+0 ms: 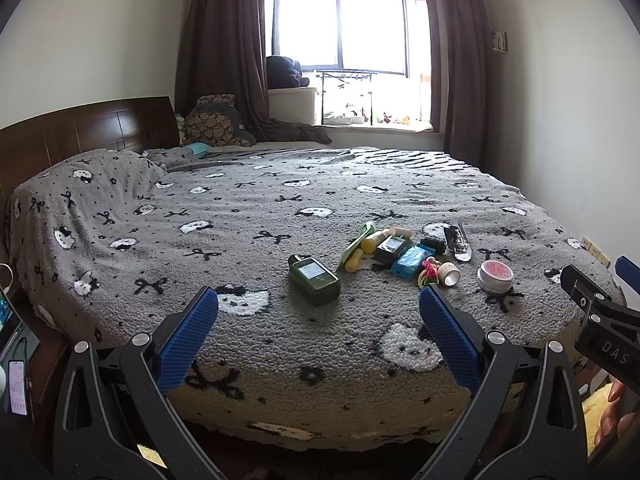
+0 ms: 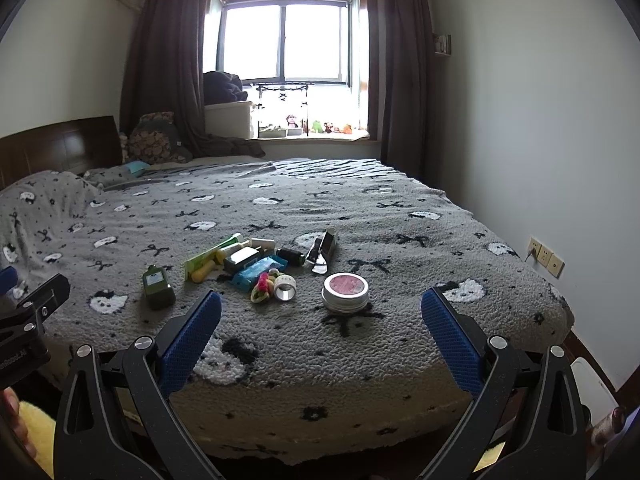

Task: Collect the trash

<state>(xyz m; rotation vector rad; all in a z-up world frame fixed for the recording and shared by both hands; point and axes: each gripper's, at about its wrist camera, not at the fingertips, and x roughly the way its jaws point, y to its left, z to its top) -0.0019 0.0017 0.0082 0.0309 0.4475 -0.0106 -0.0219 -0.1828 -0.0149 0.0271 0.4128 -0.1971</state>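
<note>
A cluster of small items lies on the grey patterned bed. It holds a dark green bottle, a round tin with a pink lid, a blue packet, a green tube, a tape roll and a black sachet. My left gripper hangs open over the bed's near edge, short of the green bottle. My right gripper is open too, just short of the tin. Both hold nothing.
A wooden headboard and pillows stand at the left. A window sill with small toys runs behind the bed. Wall sockets sit on the right wall. A phone lies at the lower left, something yellow below the bed edge.
</note>
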